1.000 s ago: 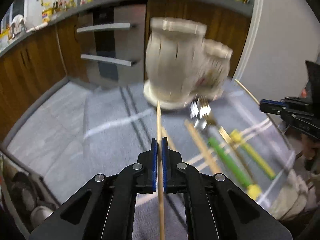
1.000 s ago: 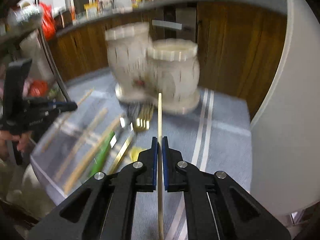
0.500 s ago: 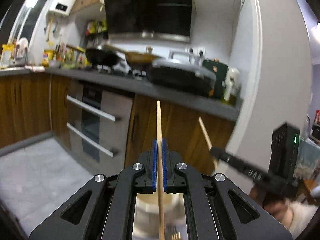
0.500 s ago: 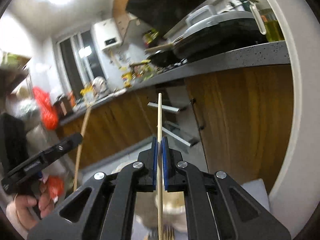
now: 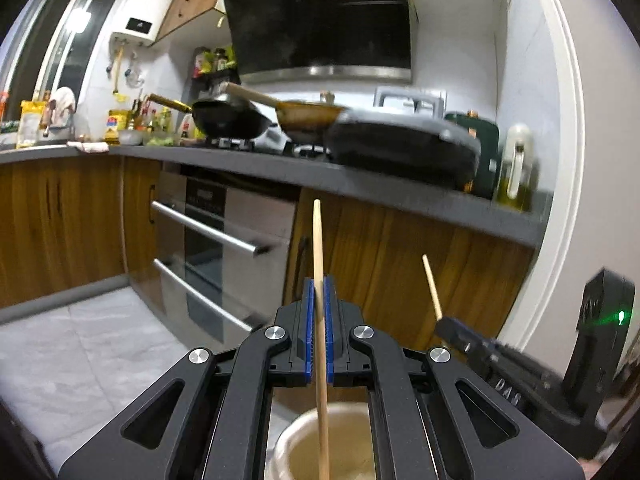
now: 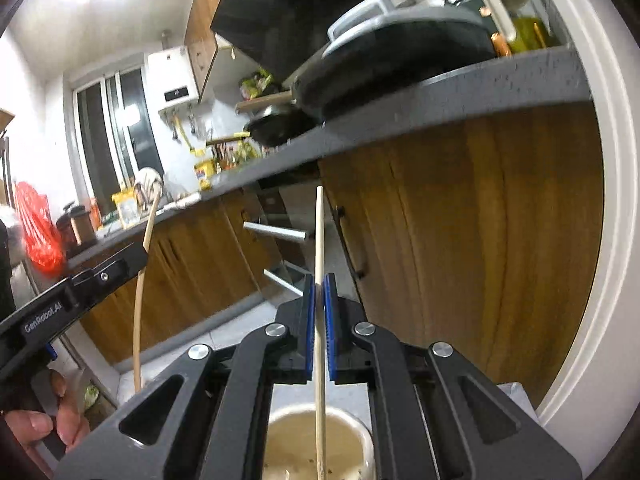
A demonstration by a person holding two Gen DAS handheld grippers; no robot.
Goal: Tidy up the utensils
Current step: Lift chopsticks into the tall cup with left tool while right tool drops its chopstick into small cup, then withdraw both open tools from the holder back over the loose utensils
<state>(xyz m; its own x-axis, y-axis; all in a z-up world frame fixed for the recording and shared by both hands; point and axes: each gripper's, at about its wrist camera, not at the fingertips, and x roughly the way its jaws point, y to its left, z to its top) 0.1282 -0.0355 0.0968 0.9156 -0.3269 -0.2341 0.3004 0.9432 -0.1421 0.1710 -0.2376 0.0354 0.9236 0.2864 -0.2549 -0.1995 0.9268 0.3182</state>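
Nearest the lens in each wrist view, a cream holder mouth sits directly under the jaws: the left gripper (image 5: 319,328) is pinching a wooden chopstick (image 5: 318,248) upright over the holder (image 5: 304,452), and the right gripper (image 6: 319,326) has its own chopstick (image 6: 319,236) between its pads over a holder opening (image 6: 280,448), though a thin gap shows there, so that hold may be loose. Released off-centre or tilted, either stick could strike the rim and tumble out; the two grippers are near enough to knock together. The chopsticks' lower tips, the holder's base and whatever carries it are cut off. The kitchen counter (image 5: 360,184) beyond is blurred.
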